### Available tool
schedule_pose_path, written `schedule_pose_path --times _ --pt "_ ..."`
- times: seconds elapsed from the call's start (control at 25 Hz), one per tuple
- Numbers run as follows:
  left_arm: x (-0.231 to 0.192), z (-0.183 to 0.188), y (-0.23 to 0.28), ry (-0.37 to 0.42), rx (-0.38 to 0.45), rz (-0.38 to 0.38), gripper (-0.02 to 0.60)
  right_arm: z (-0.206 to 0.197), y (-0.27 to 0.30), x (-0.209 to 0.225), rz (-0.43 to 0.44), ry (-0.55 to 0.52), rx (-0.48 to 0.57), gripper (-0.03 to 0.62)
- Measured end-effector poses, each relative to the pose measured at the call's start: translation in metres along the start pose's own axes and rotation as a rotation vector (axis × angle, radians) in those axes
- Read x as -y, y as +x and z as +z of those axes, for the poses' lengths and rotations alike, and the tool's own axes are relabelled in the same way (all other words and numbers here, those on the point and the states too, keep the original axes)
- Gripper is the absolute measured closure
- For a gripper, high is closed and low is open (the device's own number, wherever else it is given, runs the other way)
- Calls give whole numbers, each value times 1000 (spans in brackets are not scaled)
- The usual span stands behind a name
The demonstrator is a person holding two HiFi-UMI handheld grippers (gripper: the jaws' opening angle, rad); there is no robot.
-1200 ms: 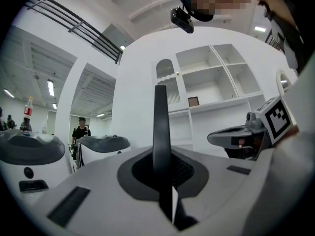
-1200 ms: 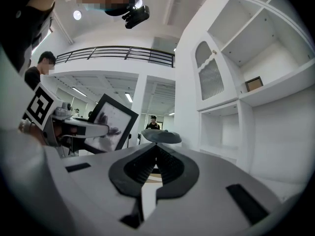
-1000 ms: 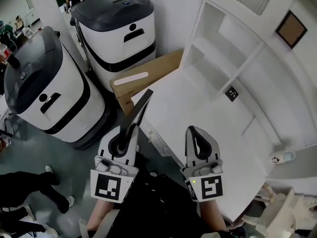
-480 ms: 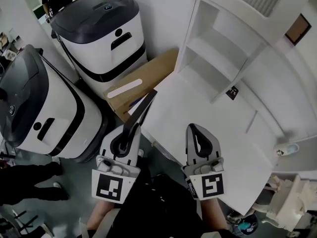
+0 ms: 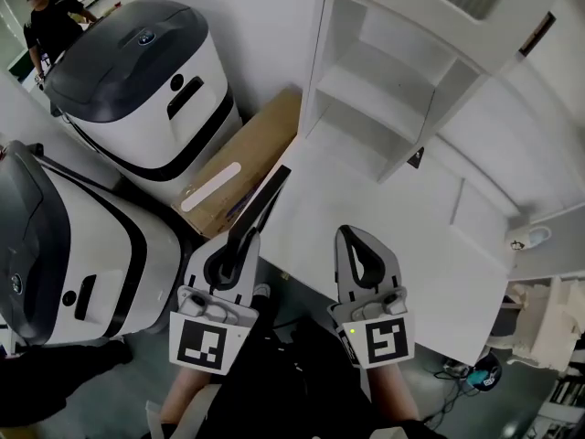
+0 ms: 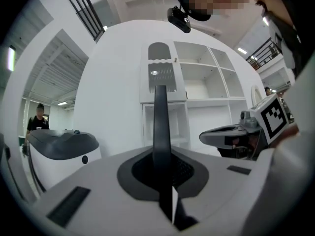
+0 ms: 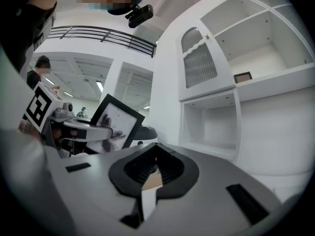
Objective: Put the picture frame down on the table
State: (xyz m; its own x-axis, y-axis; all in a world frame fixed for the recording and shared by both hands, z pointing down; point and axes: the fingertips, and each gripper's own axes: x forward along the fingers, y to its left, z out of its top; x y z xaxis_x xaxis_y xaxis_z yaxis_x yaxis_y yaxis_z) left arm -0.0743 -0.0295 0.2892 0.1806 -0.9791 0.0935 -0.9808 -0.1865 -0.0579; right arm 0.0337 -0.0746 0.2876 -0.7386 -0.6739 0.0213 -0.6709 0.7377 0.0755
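The picture frame, black-edged, stands up edge-on from my left gripper, which is shut on its lower edge. It hangs over the near left corner of the white table. In the left gripper view the frame is a dark vertical bar rising from between the jaws. The right gripper view shows the frame face-on, with a pale picture inside, held by the left gripper. My right gripper is over the table's near edge, shut, with nothing in it.
A white shelf unit stands at the back of the table. Two white-and-dark machines and a cardboard box are on the floor at left. A small cup is at far right. A person stands far off.
The head view has swung, so the machines and the shelf have slid across the picture. Both grippers keep the same pose and the frame is still held.
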Motion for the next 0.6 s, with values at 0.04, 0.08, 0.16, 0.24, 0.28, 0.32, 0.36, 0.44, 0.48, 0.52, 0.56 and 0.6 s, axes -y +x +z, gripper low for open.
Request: schedule_pose_path --times 0.04,0.08,0.16,0.24,0.28,0.32,0.36,0.44,0.48,0.52,0.56,0.6 --pt "-2 0 4 0 -1 -22 569 -1 3 1 -23 -1 -7 592" --pt "-4 0 9 0 -2 -45 569 -1 5 2 -44 1 -12 592" --pt "-7 -1 16 0 -5 -90 569 -3 8 4 -84 8 -28 592" --pt "-9 -1 23 0 -5 -131 569 -4 12 5 -117 16 -42 592" --pt "-11 -1 26 0 -4 -149 569 -5 14 5 -128 20 -43 592" --pt "-12 -1 29 0 -3 -167 569 -5 16 4 -137 24 -41 592" --pt "-13 -1 32 0 -2 -183 569 -5 18 4 -146 29 -39 592" --pt "-16 -1 37 -2 2 -215 569 -5 22 3 -168 40 -36 592" --pt "-17 -1 38 -3 3 -231 569 -6 23 3 -180 45 -35 592" --pt "-17 -1 40 -4 5 -247 569 -6 25 2 -190 48 -33 592" --pt "-18 -1 42 -6 6 -263 569 -6 27 2 -199 52 -30 592" --pt "-18 -1 43 -7 7 -279 569 -6 29 1 -204 59 -30 592"
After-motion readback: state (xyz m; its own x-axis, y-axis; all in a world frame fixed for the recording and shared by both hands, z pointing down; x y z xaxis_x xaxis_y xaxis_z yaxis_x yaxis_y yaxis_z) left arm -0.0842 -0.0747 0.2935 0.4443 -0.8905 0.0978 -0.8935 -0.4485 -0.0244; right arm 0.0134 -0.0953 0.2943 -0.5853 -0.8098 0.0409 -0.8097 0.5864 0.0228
